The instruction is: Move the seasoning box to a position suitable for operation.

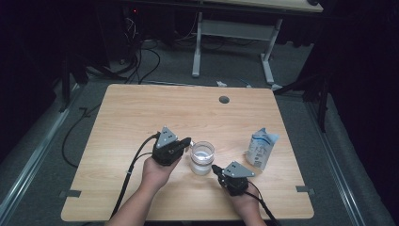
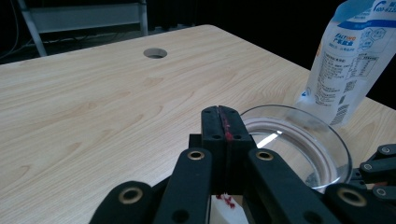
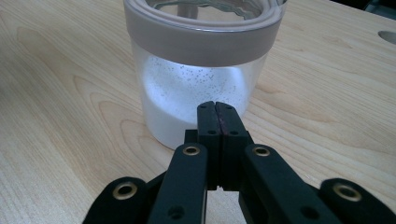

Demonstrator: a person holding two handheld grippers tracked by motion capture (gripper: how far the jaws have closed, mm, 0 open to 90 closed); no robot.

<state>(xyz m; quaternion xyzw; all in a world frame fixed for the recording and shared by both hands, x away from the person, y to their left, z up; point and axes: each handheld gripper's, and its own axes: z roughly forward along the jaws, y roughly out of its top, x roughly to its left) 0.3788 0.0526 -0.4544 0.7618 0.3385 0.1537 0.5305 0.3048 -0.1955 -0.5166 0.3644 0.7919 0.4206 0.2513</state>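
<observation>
A clear glass jar (image 1: 202, 157) with white powder in its lower half stands open-topped near the middle front of the wooden table (image 1: 141, 117). My left gripper (image 1: 188, 141) is shut and empty, its tips at the jar's left rim (image 2: 299, 140). My right gripper (image 1: 215, 168) is shut too, low on the table and pointing at the jar's side (image 3: 201, 88) from the right front. In the left gripper view the jaws (image 2: 223, 122) lie pressed together above the rim. A white and blue pouch (image 1: 261, 148) stands to the right of the jar.
A round cable hole (image 1: 224, 99) sits near the table's far edge. The pouch (image 2: 350, 60) stands close to the table's right edge. Beyond the table are a desk frame (image 1: 230, 42) and cables on the floor.
</observation>
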